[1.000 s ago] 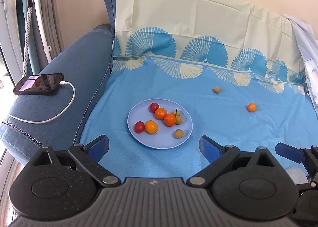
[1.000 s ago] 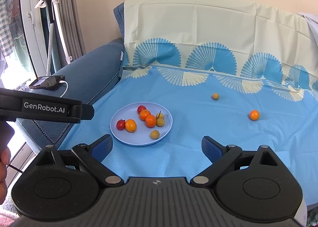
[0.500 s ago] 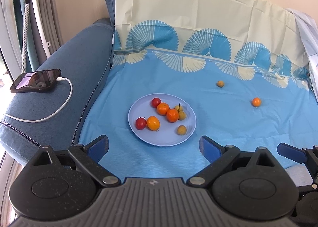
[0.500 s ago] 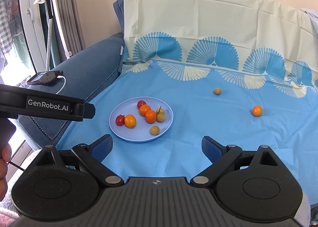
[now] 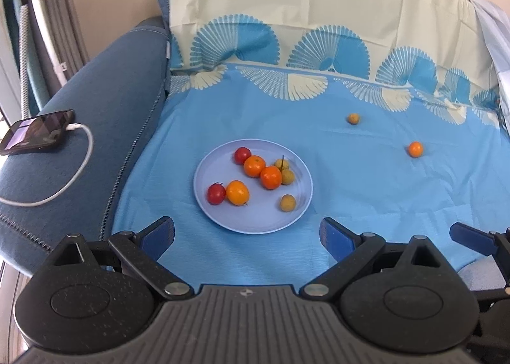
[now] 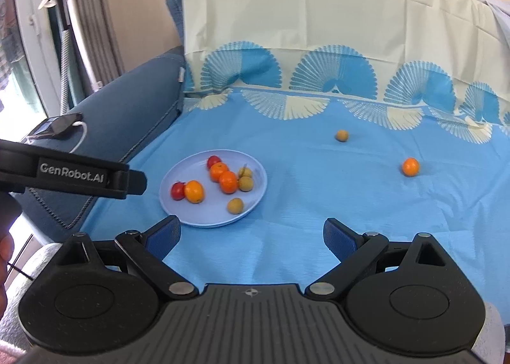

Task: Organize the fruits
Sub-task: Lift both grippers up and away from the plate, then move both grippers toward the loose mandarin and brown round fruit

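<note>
Through the left wrist camera, I see my left gripper [image 5: 248, 234] spread wide and empty, short of the blue plate [image 5: 255, 220] holding eight small fruits. Bare blue sheet [image 5: 366, 182] stretches right to a loose orange [image 5: 415, 149] and a brownish fruit [image 5: 353, 118]. A charging phone [image 5: 35, 136] lies on the sofa armrest [image 5: 105, 115].

Through the right wrist camera, my right gripper [image 6: 251, 238] also gapes empty over open sheet. The left tool's side reads "GenRobot.AI".
</note>
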Demonstrator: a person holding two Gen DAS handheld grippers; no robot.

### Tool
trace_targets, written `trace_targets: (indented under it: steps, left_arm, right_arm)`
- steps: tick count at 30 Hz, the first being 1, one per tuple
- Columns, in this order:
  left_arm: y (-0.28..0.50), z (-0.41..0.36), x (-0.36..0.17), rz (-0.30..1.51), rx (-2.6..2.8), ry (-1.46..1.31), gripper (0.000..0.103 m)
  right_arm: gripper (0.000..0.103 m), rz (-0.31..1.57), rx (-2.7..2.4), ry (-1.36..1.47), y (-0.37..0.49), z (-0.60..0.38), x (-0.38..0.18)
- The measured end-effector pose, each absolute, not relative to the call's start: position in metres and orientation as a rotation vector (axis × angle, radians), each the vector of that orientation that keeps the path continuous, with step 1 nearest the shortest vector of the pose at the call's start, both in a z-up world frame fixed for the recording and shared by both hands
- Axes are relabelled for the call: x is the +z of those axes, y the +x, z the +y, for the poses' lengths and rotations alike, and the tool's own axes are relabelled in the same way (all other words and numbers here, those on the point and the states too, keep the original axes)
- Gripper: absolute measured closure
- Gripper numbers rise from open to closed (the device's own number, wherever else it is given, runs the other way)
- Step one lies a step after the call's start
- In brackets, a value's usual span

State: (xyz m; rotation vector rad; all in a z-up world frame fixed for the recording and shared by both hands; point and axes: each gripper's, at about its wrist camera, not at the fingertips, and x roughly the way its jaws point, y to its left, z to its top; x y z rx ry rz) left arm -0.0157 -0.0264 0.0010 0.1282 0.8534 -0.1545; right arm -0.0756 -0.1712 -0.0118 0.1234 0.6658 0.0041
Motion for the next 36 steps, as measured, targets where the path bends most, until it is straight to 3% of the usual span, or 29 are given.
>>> trace_targets:
  steps: [15,27,36]
  left_arm:
    - [0.106,-0.164,-0.039,0.922,-0.352,0.183,0.004]
    - [0.276,-0.289,-0.125,0.942,-0.368,0.203,0.004]
    - [0.338,-0.316,-0.193,1.033,-0.355,0.216,0.004]
  right_arm:
    - [0.007,0.647,-0.297,0.221,-0.018,-0.302,-0.057]
    - [0.007,0.665,-0.516,0.257,0.113,-0.433,-0.149]
    - [0.003,0.685,-0.51,0.159,0.161,-0.457,-0.202]
